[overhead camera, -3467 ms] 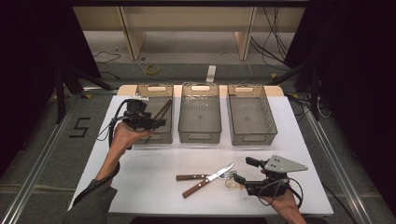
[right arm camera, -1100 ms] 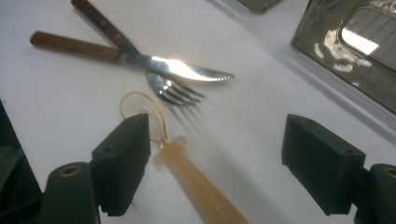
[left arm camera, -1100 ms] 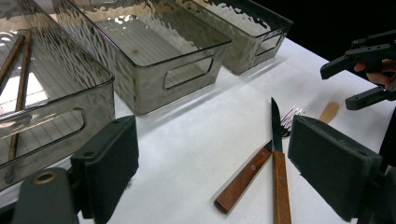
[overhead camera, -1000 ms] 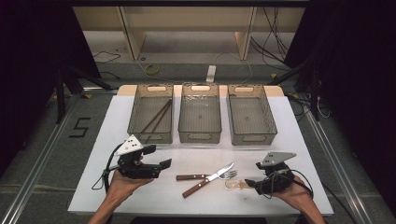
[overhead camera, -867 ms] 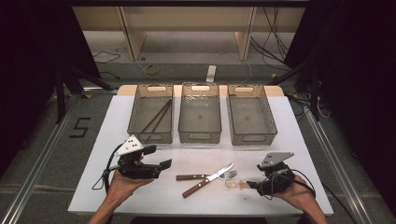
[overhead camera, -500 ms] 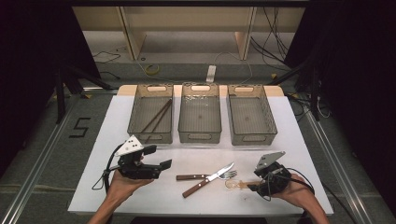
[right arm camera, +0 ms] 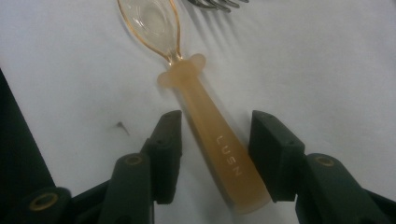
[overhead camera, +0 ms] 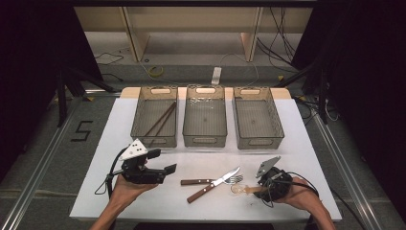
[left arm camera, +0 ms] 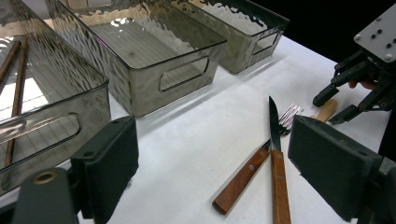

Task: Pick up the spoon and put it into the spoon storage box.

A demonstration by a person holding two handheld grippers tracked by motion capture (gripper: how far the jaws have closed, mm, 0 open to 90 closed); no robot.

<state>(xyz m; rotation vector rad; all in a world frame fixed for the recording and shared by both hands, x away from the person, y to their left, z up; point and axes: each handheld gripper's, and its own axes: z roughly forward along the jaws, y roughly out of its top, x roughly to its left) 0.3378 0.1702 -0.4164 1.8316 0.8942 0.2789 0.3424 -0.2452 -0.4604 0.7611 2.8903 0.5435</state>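
A translucent spoon (right arm camera: 205, 126) with a beige handle lies on the white table (overhead camera: 297, 143) at the front right, its bowl pointing toward the fork. My right gripper (right arm camera: 217, 123) straddles the handle. Its jaws have just been closing, and narrow gaps still show between the pads and the handle. From above, the right gripper (overhead camera: 261, 189) sits low at the spoon's (overhead camera: 242, 190) handle end. My left gripper (overhead camera: 163, 161) hovers open at the front left with nothing between its fingers, and its own camera looks across at the cutlery.
A wooden-handled knife (overhead camera: 213, 185) and fork (overhead camera: 198, 181) lie crossed at the front centre. Three clear bins stand in a row behind: the left bin (overhead camera: 154, 141) holds two dark chopsticks (overhead camera: 160, 120); the middle bin (overhead camera: 205, 140) and right bin (overhead camera: 261, 142) look empty.
The right gripper's jaws have narrowed around the spoon handle and its top plate has tilted. The left gripper, earlier over the left bin, has rested at the front left for the last second.
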